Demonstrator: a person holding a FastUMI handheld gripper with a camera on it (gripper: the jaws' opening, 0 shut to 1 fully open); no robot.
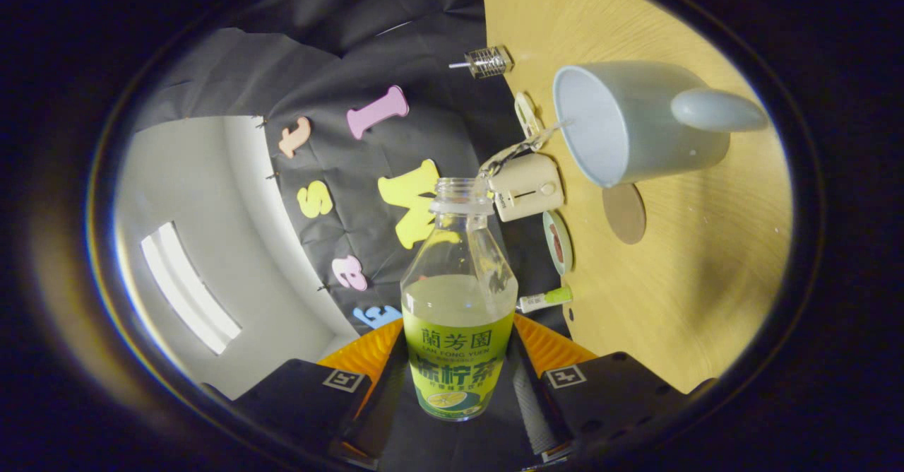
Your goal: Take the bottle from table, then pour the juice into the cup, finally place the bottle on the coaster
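My gripper (458, 380) is shut on a clear plastic bottle (459, 295) with a green and yellow label, held tipped on its side between the fingers. Its cap is off, and pale juice fills the lower part of the bottle. A thin stream of juice (519, 148) runs from the bottle's mouth into the open rim of a pale blue-grey cup (635, 122) with a handle, which stands on the wooden table (678, 288). A round brown coaster (624, 213) lies on the table right beside the cup, beyond the fingers.
Along the table's edge by the booth wall stand a small glass spray bottle (487, 62), a cream boxy device (528, 188), a small round dish (558, 242) and a green-capped marker (545, 299). A white wall with a ceiling light (187, 288) lies past the black cloth.
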